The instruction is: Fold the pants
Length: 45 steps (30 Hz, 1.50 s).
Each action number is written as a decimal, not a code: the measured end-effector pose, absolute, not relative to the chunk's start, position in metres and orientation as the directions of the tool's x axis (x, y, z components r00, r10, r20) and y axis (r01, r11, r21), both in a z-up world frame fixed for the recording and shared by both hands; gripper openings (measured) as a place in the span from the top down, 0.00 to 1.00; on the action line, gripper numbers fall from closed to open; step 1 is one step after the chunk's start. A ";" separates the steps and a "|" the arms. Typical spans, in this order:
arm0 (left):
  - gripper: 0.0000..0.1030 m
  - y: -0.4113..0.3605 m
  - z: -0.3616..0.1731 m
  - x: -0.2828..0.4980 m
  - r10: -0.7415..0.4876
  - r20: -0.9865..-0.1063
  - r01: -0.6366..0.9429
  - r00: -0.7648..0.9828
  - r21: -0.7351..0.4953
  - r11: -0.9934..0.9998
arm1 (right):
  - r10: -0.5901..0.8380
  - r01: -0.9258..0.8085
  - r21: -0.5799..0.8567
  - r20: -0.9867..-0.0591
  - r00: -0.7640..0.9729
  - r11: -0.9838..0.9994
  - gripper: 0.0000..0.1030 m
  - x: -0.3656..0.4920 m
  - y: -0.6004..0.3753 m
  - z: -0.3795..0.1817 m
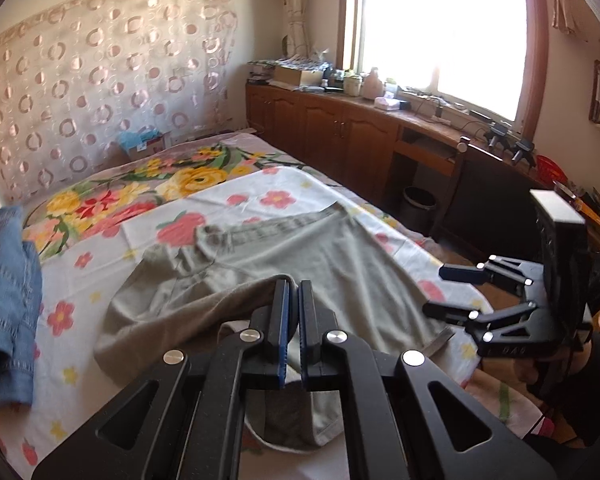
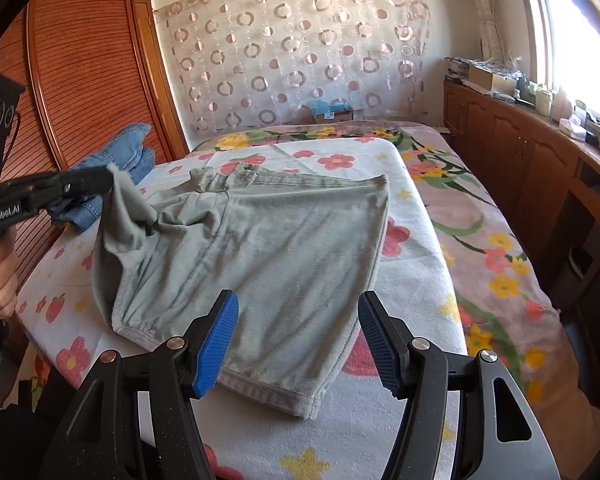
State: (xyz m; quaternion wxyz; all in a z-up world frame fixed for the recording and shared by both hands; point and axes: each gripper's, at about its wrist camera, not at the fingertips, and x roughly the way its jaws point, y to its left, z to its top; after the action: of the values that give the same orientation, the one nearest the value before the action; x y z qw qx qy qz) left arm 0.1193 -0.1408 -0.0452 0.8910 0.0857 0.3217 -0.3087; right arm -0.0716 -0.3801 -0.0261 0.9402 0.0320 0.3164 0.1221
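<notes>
Pants on bed | left claw pinching their raised edge | right claw spread above them

Open floral sheet lies to the right of the grey pants, flat and bare out to the bed's edge. On the left, a heap of blue denim crowds the bed just beside the wooden wardrobe, narrowing that side. The left gripper hangs there with cloth pinched. At the bed's head, a cardboard box sits against the curtain.
</notes>
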 end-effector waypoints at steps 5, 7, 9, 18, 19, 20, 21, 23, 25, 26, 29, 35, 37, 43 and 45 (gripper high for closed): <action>0.95 -0.170 -0.027 0.121 -0.527 -0.608 0.646 0.594 -0.030 0.763 | 0.248 -0.202 0.143 -0.581 0.775 0.969 0.38 -0.078 -0.389 -0.027; 0.95 -0.180 -0.019 0.120 -0.538 -0.599 0.657 0.593 -0.025 0.753 | 0.243 -0.195 0.145 -0.576 0.780 0.970 0.38 -0.080 -0.392 -0.027; 0.95 -0.191 -0.011 0.119 -0.553 -0.591 0.671 0.587 -0.028 0.741 | 0.241 -0.189 0.150 -0.571 0.785 0.970 0.38 -0.083 -0.396 -0.027; 0.95 -0.229 -0.019 0.123 -0.565 -0.634 0.700 0.527 -0.052 0.712 | 0.216 -0.146 0.167 -0.570 0.793 0.975 0.37 -0.092 -0.404 -0.033; 0.95 -0.230 -0.023 0.125 -0.563 -0.642 0.698 0.521 -0.060 0.714 | 0.216 -0.145 0.168 -0.571 0.792 0.975 0.37 -0.093 -0.403 -0.033; 0.94 -0.228 -0.027 0.128 -0.559 -0.651 0.691 0.514 -0.072 0.719 | 0.216 -0.144 0.169 -0.570 0.793 0.975 0.37 -0.093 -0.402 -0.033; 0.93 -0.227 -0.029 0.130 -0.552 -0.656 0.685 0.514 -0.073 0.725 | 0.217 -0.145 0.169 -0.569 0.793 0.975 0.37 -0.092 -0.401 -0.033; 0.85 -0.222 -0.033 0.131 -0.538 -0.660 0.673 0.524 -0.067 0.737 | 0.220 -0.147 0.172 -0.565 0.795 0.974 0.37 -0.091 -0.398 -0.032; 0.74 -0.216 -0.037 0.132 -0.522 -0.664 0.660 0.536 -0.055 0.749 | 0.222 -0.150 0.172 -0.560 0.799 0.974 0.37 -0.091 -0.398 -0.032; 0.66 -0.212 -0.039 0.133 -0.502 -0.667 0.646 0.551 -0.041 0.762 | 0.224 -0.153 0.171 -0.557 0.800 0.973 0.37 -0.090 -0.396 -0.031; 0.46 -0.197 -0.048 0.135 -0.489 -0.666 0.627 0.563 -0.042 0.778 | 0.233 -0.164 0.172 -0.551 0.802 0.971 0.38 -0.087 -0.396 -0.033; 0.32 -0.167 -0.069 0.137 -0.438 -0.679 0.565 0.589 -0.042 0.824 | 0.259 -0.206 0.157 -0.567 0.782 0.966 0.56 -0.076 -0.388 -0.042; 0.32 -0.158 -0.075 0.135 -0.419 -0.679 0.548 0.603 -0.029 0.836 | 0.254 -0.210 0.143 -0.584 0.771 0.967 0.61 -0.070 -0.386 -0.045; 0.32 -0.137 -0.098 0.131 -0.378 -0.706 0.510 0.600 -0.027 0.860 | 0.232 -0.210 0.110 -0.620 0.749 0.971 0.68 -0.054 -0.382 -0.052; 0.32 -0.132 -0.104 0.130 -0.371 -0.712 0.501 0.596 -0.031 0.865 | 0.224 -0.206 0.103 -0.633 0.742 0.973 0.69 -0.049 -0.380 -0.054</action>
State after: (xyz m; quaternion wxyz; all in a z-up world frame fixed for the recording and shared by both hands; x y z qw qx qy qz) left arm 0.1303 -0.1316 -0.1042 0.8891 0.0865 0.3766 -0.2452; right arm -0.0485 -0.3803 -0.0536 0.9331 0.0129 0.3406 0.1151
